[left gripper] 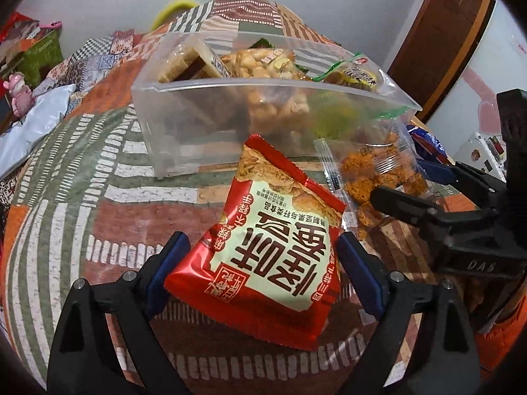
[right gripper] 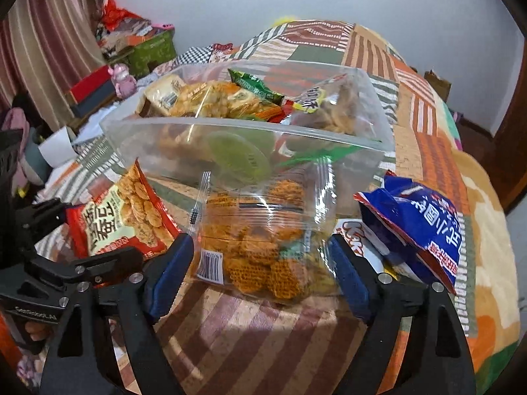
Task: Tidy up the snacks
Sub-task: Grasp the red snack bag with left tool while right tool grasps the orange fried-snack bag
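So the left gripper (left gripper: 260,260) has its blue pads (left gripper: 171,266) spread wide on either side of a red snack bag (left gripper: 263,247), and I honestly can't tell if they're squeezing it or just framing it; the bag's far corner points toward 12 o'clock, right up against the front wall of the clear plastic bin (left gripper: 184,125). The bin sits on the patchwork tablecloth (left gripper: 66,171) and already holds a pile of snacks, including a bag of pale puffed bites (left gripper: 263,62) and a green-edged pack of round cookies (left gripper: 355,77) at about 2 o'clock inside it. Over on the right wrist view, the right gripper (right gripper: 260,283) is also wide apart, with a clear bag of orange lattice crisps (right gripper: 260,237) sitting between the pads and leaning on the bin (right gripper: 372,125); again, contact is hard to call. At 3 o'clock from that bag there's a crumpled blue snack bag (right gripper: 418,227) lying over a white wrapper (right gripper: 359,240), and at 9 o'clock you can see the red bag (right gripper: 122,220) with the other gripper beside it.
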A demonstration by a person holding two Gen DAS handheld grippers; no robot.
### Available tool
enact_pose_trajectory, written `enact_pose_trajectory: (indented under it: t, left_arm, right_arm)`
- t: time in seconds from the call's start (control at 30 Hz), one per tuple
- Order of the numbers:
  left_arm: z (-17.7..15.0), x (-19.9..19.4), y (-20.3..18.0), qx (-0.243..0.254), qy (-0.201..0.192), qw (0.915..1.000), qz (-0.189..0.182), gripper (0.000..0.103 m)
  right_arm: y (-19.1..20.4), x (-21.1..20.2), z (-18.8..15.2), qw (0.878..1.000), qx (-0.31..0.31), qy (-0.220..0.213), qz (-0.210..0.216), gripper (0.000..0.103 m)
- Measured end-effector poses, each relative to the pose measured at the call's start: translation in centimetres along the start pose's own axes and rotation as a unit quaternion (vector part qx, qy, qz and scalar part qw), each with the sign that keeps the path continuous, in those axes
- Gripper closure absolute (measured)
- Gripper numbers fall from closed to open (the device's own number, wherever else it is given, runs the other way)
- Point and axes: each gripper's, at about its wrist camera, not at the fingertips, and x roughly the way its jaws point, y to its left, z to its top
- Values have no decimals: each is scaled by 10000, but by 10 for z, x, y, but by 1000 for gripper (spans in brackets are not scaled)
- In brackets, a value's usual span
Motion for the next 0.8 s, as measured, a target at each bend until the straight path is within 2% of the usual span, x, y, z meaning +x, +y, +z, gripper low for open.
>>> enact_pose_trajectory:
  t: [0.1,0.33,0.4,0.53,0.8]
  left_arm:
    - [-3,0,-5,116,-69,9999,2,19]
    - [-9,-3,-17,294,-102,9995,-42,38]
    - [-12,-6,-20,326,-114,9994,-51,47]
    - [-14,-12,-23,334,-204,9992,17,52]
    - [-10,-36,-17,181,-532,9984,-10,57]
  right_arm:
    - [3,1,-1,9999,-68,-23,-121,22]
    - [-5,-8,-3,9997,118,-230,26,44]
    - [-5,-11,-3,9995,119,-288,48,50]
    - [-4,-20,-3,9988,132,-463,121,61]
    - [-2,-37,-5,9970,204,-713,240,74]
